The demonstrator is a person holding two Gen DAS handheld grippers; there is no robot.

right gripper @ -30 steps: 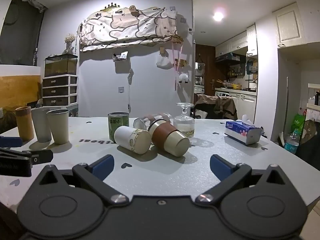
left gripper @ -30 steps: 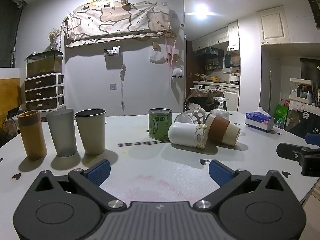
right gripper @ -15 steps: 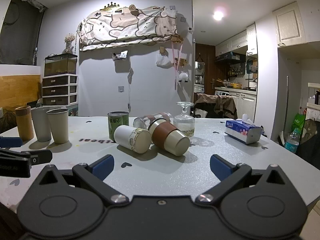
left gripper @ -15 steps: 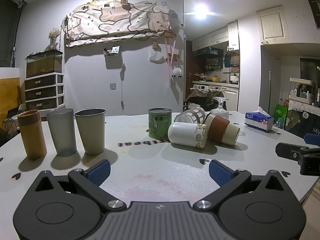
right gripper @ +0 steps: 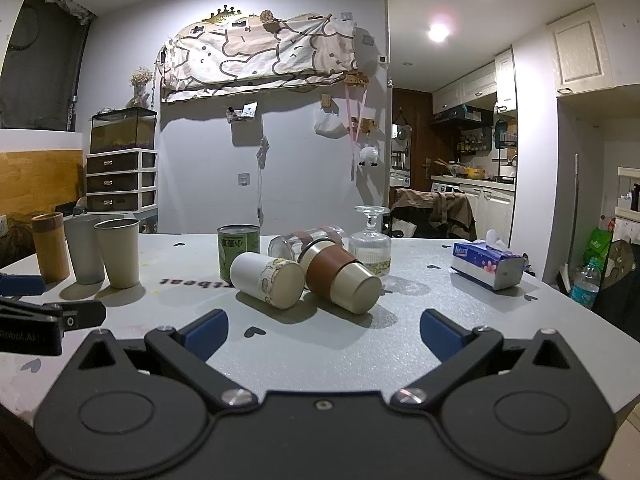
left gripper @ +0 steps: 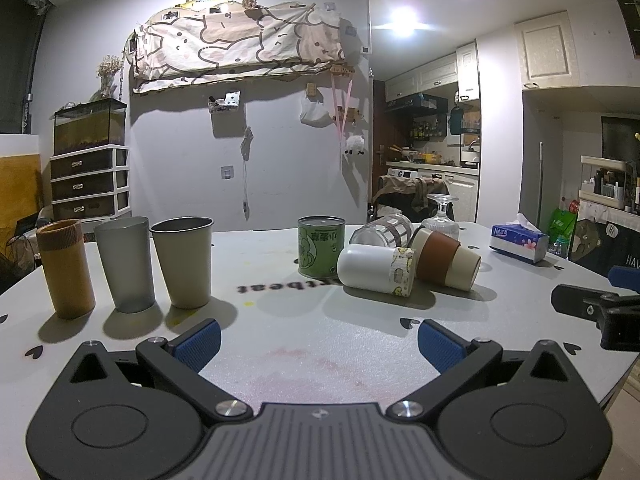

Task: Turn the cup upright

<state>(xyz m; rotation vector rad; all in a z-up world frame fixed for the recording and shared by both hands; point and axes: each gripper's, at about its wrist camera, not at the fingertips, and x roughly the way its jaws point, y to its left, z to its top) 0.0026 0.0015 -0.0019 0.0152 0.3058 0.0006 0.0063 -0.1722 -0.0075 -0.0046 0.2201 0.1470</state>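
Three cups lie on their sides mid-table: a white cup [left gripper: 374, 268] [right gripper: 266, 279], a brown-sleeved cream cup [left gripper: 446, 258] [right gripper: 340, 276] and a clear glass cup [left gripper: 382, 232] [right gripper: 306, 240] behind them. A green tin [left gripper: 321, 246] [right gripper: 239, 247] stands next to them. A stemmed glass [right gripper: 370, 240] stands upside down. My left gripper [left gripper: 318, 342] is open and empty, low over the near table. My right gripper [right gripper: 323, 332] is open and empty, just short of the fallen cups.
Three upright cups stand in a row at the left: brown [left gripper: 66, 268], grey [left gripper: 126, 264], beige [left gripper: 184, 262]. A tissue box [right gripper: 488, 265] lies at the right. The round table's edge [left gripper: 600, 276] curves close on the right. Each gripper shows at the edge of the other's view.
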